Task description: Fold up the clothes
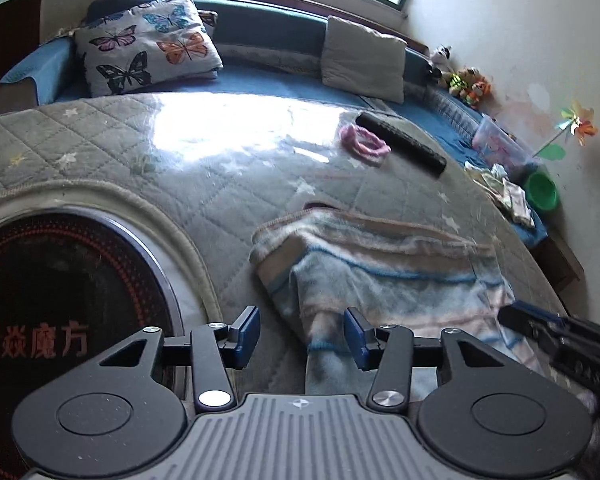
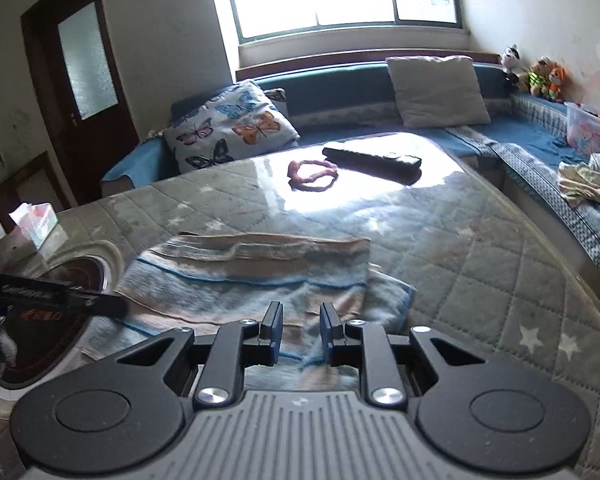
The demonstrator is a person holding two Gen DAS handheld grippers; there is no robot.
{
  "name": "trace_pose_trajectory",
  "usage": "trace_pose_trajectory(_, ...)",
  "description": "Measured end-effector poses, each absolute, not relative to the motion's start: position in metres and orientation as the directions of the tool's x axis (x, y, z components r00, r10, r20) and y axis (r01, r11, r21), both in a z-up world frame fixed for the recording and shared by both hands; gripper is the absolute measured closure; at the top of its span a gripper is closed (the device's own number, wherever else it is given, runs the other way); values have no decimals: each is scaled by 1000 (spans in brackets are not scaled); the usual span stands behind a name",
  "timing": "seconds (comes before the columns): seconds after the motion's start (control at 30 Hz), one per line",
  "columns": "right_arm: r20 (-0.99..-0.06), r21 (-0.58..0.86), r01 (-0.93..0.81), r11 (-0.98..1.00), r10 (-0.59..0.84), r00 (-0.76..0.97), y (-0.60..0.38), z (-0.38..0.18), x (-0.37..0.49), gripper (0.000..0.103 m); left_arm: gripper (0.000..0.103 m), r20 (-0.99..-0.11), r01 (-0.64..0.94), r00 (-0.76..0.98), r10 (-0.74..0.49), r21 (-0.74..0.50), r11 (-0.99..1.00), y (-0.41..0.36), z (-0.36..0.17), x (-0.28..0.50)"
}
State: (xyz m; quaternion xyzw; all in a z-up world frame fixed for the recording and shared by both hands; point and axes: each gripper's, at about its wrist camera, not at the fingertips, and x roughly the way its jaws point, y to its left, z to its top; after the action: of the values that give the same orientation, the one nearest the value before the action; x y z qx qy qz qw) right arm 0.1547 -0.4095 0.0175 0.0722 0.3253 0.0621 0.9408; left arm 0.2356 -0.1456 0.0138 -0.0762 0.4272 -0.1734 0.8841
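A striped garment [image 1: 380,264] in pale blue, beige and white is seen lying partly folded on the worktop [image 1: 204,184], which is covered by a quilted grey cloth with stars under a clear sheet. In the right wrist view the garment [image 2: 252,276] is spread with its long axis running left to right across the worktop [image 2: 440,248], its stripes following the same line; a folded edge is seen along its far side, and a corner projects toward the right. It lies just beside a round black cooktop [image 1: 60,320] set into the worktop at the left.

The left hand-held gripper [image 1: 300,338] is seen with its blue-padded fingers spread wide, nothing being held between them; it hangs over the near left part of the garment, and whether the pads touch the fabric cannot be told. The right hand-held gripper [image 2: 300,334] is seen over the garment's near edge with its fingers parted by a narrower gap; fabric is seen through that gap, but nothing is clamped.

Farther back on the worktop, a pink hair tie [image 2: 312,174] is seen, and just beside it to the right a black remote control [image 2: 372,158]. Behind these, a butterfly cushion [image 2: 232,128] and a plain cushion [image 2: 436,90] are propped on a blue sofa [image 2: 340,84].
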Motion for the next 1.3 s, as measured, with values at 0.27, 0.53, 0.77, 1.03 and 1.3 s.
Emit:
trace_pose_trajectory(0.27,-622,167,-124,978,202,756,-394,9,165,77,53,-743,204,584,-326,-253,945,-155,9,265)
trace_pose_trajectory(0.53,-625,184,-73,980,174,761,-410,12,192,77,52,-746,205,592,-305,-227,952,-157,7,272)
trace_pose_trajectory(0.77,-652,167,-62,984,157,741,-411,4,199,76,50,-746,237,607,-274,-159,958,-161,8,262)
trace_pose_trajectory(1.03,-628,140,-162,977,214,748,-395,22,143,70,39,-732,297,629,-263,-86,951,-164,22,213)
trace_pose_trajectory(1.3,-634,99,-228,969,238,736,-378,21,77,66,29,-722,358,649,-238,14,933,-170,21,154)
